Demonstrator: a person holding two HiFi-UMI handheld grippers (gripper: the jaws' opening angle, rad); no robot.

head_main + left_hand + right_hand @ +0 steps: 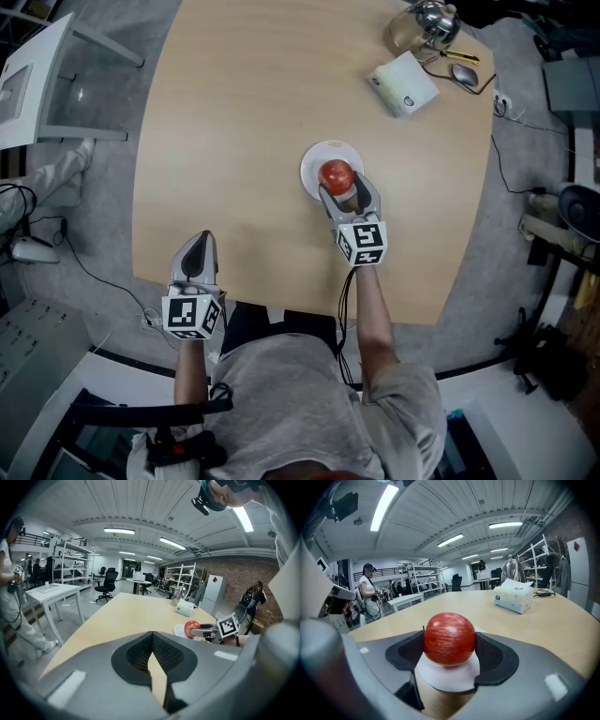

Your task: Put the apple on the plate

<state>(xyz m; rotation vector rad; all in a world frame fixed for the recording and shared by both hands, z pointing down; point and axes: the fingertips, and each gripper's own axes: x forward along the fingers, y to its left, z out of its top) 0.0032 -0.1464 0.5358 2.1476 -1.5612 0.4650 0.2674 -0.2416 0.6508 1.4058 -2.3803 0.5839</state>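
A red apple [336,174] sits between the pads of my right gripper [339,182], which is shut on it from both sides. Under it is a small white plate [313,157] near the middle of the wooden table [234,112]. In the right gripper view the apple [449,638] is low over the plate [447,678]; whether it touches I cannot tell. My left gripper [197,247] is shut and empty near the table's front edge, left of the plate. In the left gripper view the apple [191,628] and plate [179,631] show at the right.
A white tissue box [403,84], a glass kettle [427,23] and a mouse [464,73] stand at the table's far right corner. A white side table [33,75] is off to the left. A person [368,592] stands far off.
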